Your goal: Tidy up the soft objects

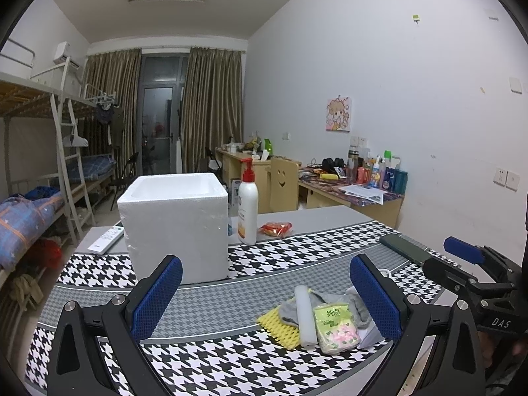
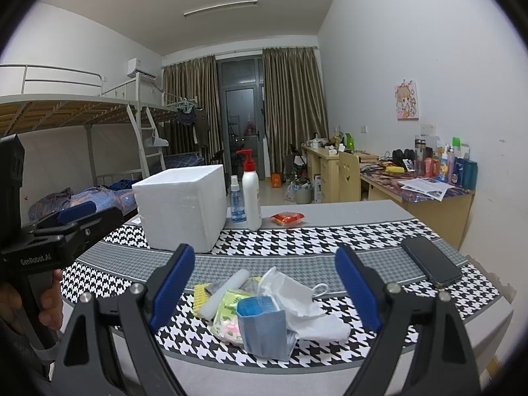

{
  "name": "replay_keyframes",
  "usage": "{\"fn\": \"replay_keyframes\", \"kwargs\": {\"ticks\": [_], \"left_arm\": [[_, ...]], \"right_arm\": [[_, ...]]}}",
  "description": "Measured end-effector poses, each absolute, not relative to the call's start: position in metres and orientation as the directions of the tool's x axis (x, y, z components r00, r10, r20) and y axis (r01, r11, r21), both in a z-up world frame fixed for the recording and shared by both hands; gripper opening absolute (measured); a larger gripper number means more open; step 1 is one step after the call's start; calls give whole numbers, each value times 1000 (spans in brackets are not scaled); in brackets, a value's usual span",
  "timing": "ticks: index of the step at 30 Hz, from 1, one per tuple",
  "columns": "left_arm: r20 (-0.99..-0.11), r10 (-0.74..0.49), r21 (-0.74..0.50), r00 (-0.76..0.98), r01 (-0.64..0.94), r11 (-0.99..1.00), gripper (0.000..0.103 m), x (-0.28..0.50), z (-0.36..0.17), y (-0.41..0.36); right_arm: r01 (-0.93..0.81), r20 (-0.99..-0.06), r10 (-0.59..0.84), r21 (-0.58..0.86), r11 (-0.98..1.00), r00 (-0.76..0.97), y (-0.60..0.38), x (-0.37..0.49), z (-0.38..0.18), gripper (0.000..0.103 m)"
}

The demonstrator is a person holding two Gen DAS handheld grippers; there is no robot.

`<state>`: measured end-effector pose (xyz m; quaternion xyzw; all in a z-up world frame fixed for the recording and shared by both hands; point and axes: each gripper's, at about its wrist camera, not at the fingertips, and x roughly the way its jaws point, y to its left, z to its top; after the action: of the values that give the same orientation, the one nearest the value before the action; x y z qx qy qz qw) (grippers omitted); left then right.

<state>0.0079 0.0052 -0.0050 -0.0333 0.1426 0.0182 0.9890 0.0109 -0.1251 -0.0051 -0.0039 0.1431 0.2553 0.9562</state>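
both hand-held grippers, left (image 1: 265, 292) and right (image 2: 264, 283), hang above the desk (image 2: 330, 211) with jaws spread wide and nothing between them. the soft objects lie heaped on the near houndstooth cloth (image 2: 297, 234): yellow sponge (image 1: 275, 325), white foam stick (image 1: 305, 316), grey cloth (image 1: 358, 307), tissue packet (image 1: 335, 328), blue mask (image 2: 264, 325) and white mask (image 2: 297, 293). the foam box (image 1: 175, 221) stands behind them; its interior is hidden. judged stage: sorting not yet begun, every item left to move.
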Motion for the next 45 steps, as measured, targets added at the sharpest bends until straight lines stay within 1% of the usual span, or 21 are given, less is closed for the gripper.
{"fn": "replay_keyframes", "kwargs": {"ticks": [14,20,36,45], "left_arm": [[-336,-13,-57,942,-7,998,102,26,-11,-3],[-377,-26,-59,926,4,998,102,39,-18,-5],[-454,-61,-85,889,26,996,102,58,-43,-8],[-500,-58,-89,864,15,996,102,69,-58,-8]], "right_arm": [[-478,-307,474,69,876,825,-125,25,-9,90],[-466,-325,461,67,882,826,-125,33,-12,90],[-462,-402,448,66,884,799,-124,37,-34,90],[-484,-448,463,75,872,765,-121,37,-47,90]]}}
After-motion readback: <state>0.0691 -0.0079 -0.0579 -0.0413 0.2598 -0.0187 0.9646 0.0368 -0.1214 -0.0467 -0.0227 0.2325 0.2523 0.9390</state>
